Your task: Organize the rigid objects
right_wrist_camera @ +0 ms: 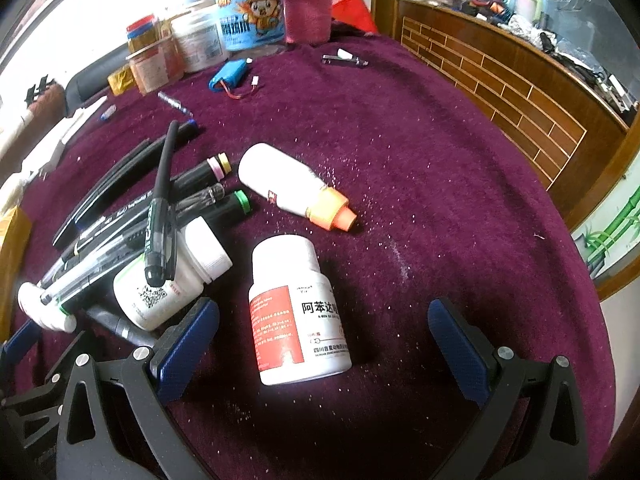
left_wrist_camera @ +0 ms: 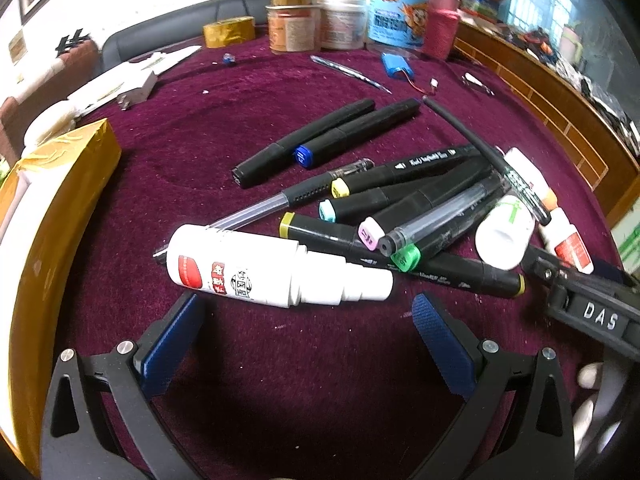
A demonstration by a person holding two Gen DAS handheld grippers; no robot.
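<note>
Both hand-held grippers hover spread wide and empty: a reach stage, nothing grasped yet.

On the table draped in maroon velvet cloth [right_wrist_camera: 440, 168], the heap of black plastic marker pens [left_wrist_camera: 400, 200] lies mid-table. The white stepped plastic bottle [left_wrist_camera: 276, 270] sits just ahead of the left hand-held gripper [left_wrist_camera: 308, 336]; the white red-labelled pill bottle [right_wrist_camera: 298, 316] lies between the right hand-held gripper [right_wrist_camera: 324, 344] fingers. Closing on it looks like the next move.

Bare bench [right_wrist_camera: 420, 184] lies open right of the red-label pill bottle [right_wrist_camera: 298, 316] and orange-capped bottle [right_wrist_camera: 292, 188]. Leftward, the marker pile [left_wrist_camera: 400, 216] and stepped white bottle [left_wrist_camera: 276, 268] block passage; jars [left_wrist_camera: 344, 20] close the far edge.
</note>
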